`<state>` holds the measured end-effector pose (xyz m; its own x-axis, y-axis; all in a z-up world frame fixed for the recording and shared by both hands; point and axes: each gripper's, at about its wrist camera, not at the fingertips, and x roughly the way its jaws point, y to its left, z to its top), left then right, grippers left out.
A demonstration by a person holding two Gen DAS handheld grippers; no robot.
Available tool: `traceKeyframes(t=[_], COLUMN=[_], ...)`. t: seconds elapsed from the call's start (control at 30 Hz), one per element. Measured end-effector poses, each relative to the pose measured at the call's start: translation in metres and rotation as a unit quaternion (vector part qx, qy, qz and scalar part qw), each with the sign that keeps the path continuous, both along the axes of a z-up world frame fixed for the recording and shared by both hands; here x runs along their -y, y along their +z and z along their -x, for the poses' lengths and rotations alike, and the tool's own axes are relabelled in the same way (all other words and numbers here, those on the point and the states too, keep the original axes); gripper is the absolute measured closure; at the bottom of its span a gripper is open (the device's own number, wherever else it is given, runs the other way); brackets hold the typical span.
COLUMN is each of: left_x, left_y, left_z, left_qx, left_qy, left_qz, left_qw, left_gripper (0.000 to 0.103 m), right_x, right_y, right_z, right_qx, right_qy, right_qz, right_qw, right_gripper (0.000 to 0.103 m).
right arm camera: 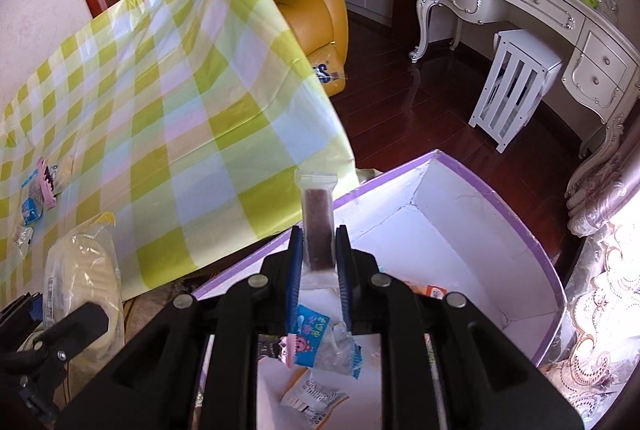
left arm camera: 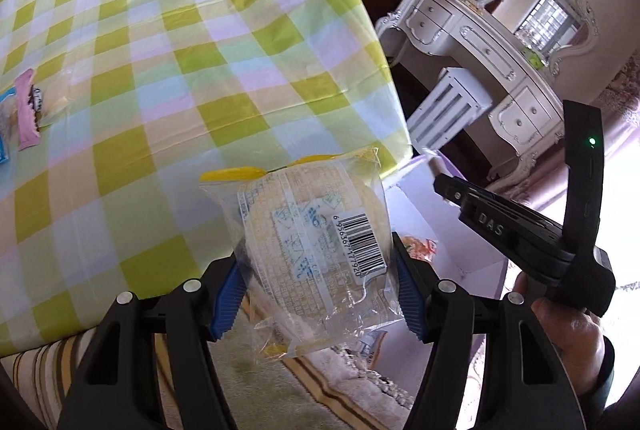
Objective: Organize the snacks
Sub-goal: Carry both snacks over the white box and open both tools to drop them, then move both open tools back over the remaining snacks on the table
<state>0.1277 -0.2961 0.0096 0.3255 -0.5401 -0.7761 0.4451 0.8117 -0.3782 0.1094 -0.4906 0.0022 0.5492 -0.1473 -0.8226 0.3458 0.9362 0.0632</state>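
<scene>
Both wrist views look down, close, over their tongs, sharing the checkered table (left arm camera: 168,42) (right arm camera: 168,102) and dresser (left arm camera: 480,46) (right arm camera: 532,2).

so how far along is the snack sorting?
Partway. Done: a few small packets already lie in the white, purple-edged cardboard box. In hand: the left claw grips a clear-wrapped round pale cake, and the right claw grips a slim clear-wrapped dark bar above the box. Left: several small pink and blue packets remain on the green-checked tablecloth.
</scene>
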Motion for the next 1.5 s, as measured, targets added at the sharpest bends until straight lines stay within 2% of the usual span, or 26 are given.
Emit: traceKeyframes(t=[0.03, 0.1, 0.13, 0.43, 0.73, 1.07, 1.3, 1.5], left_x=[0.006, 0.014, 0.014, 0.003, -0.023, -0.083, -0.139, -0.203], left_y=[-0.001, 0.0, 0.001, 0.005, 0.01, 0.01, 0.007, 0.003], left_z=[0.002, 0.006, 0.008, 0.005, -0.002, -0.022, -0.036, -0.045], left_qx=[-0.004, 0.001, 0.006, 0.01, 0.024, 0.031, 0.023, 0.018], left_qy=[-0.015, -0.028, -0.031, -0.012, 0.029, 0.115, 0.188, 0.27], left_qz=[0.006, 0.006, 0.009, 0.018, 0.02, 0.017, 0.023, 0.024], left_qw=[0.9999, 0.9996, 0.9995, 0.9997, 0.9991, 0.9927, 0.9816, 0.9625], left_gripper=[0.038, 0.026, 0.02, 0.02, 0.02, 0.02, 0.02, 0.02], right_x=[0.003, 0.007, 0.008, 0.0, -0.018, -0.057, -0.094, -0.125], right_y=[0.0, 0.0, 0.0, 0.004, 0.011, 0.016, 0.017, 0.017], right_z=[0.001, 0.003, 0.003, 0.0, -0.006, -0.019, -0.029, -0.038], right_qx=[-0.001, 0.003, 0.004, 0.008, 0.007, 0.006, 0.002, -0.002], right_qy=[-0.006, -0.016, -0.018, -0.013, 0.005, 0.047, 0.087, 0.117], right_qz=[0.005, 0.012, 0.012, 0.009, 0.016, 0.016, 0.014, 0.013], right_qw=[1.0, 1.0, 1.0, 1.0, 1.0, 0.999, 0.996, 0.993], right_gripper=[0.064, 0.05, 0.049, 0.029, 0.027, 0.026, 0.026, 0.026])
